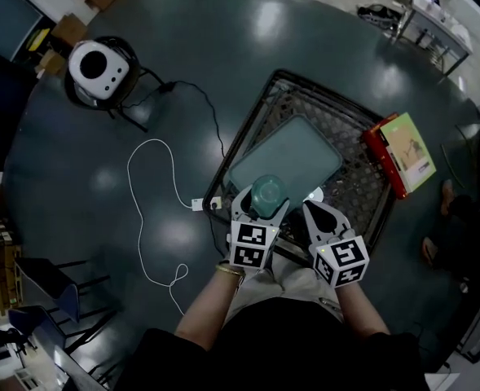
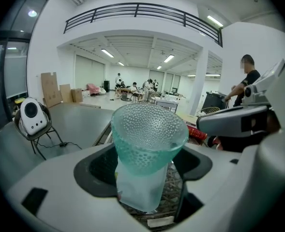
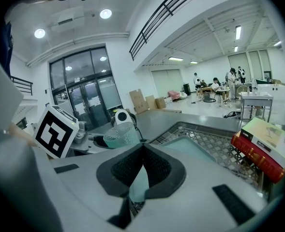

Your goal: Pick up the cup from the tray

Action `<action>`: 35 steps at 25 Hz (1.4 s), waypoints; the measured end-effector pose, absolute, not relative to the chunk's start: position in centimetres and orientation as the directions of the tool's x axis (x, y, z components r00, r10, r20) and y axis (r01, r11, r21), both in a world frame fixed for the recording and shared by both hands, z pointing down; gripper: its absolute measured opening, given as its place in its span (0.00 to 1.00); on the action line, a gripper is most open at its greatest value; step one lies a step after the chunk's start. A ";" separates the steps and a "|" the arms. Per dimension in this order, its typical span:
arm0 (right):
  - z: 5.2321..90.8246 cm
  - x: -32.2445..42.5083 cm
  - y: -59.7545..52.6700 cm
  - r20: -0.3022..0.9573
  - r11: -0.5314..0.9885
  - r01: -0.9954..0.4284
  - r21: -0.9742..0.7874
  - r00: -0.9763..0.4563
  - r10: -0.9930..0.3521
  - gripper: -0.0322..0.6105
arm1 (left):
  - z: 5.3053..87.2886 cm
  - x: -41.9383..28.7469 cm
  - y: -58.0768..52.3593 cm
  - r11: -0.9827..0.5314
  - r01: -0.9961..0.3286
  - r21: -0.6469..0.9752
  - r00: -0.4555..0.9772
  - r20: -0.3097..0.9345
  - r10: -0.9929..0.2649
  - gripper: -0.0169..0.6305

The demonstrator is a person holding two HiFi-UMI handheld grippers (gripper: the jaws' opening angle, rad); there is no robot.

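While the left gripper (image 1: 260,212) pinches the cup (image 2: 149,134) low on its frosted base over the tray's (image 1: 244,133) near edge, the right gripper (image 1: 319,210) sits pressed together, and that dimpled glass looks light, rigid and breakable.

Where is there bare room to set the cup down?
Bare: table beyond the tray's far corner, table left of the cable, the mat inside the tray. Crowded: the tray's near edge, under the left hand-held gripper with the cup and the right hand-held gripper; its right edge, by the books.
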State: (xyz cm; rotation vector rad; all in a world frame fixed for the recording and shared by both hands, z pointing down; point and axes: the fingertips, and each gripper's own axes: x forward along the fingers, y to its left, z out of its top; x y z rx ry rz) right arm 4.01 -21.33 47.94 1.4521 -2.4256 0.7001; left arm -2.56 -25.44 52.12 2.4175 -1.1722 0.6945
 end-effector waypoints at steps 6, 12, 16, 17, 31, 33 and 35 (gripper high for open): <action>47.0 3.3 -21.0 0.412 0.422 -0.865 -0.272 -0.501 -0.761 0.06 | 50.5 -3.0 -24.2 -0.586 -0.804 0.102 0.532 0.562 -0.633 0.57; 46.7 3.2 -20.9 0.407 0.433 -0.865 -0.254 -0.502 -0.763 0.06 | 49.5 -3.3 -23.7 -0.589 -0.802 0.099 0.538 0.546 -0.642 0.57; 46.5 3.2 -21.0 0.412 0.436 -0.872 -0.224 -0.490 -0.768 0.06 | 49.1 -3.6 -23.5 -0.591 -0.801 0.096 0.540 0.543 -0.643 0.57; 46.5 3.1 -21.0 0.413 0.437 -0.872 -0.218 -0.489 -0.768 0.06 | 49.1 -3.7 -23.4 -0.591 -0.801 0.095 0.540 0.542 -0.644 0.57; 46.4 3.2 -20.2 0.416 0.440 -0.877 -0.195 -0.480 -0.773 0.06 | 48.8 -3.6 -22.7 -0.591 -0.802 0.088 0.537 0.539 -0.649 0.57; 46.3 3.3 -20.1 0.414 0.439 -0.877 -0.195 -0.479 -0.774 0.06 | 48.8 -3.4 -22.7 -0.594 -0.800 0.085 0.538 0.540 -0.648 0.57; 46.3 3.4 -20.0 0.414 0.438 -0.877 -0.195 -0.479 -0.774 0.06 | 48.7 -3.3 -22.6 -0.597 -0.798 0.079 0.538 0.540 -0.647 0.57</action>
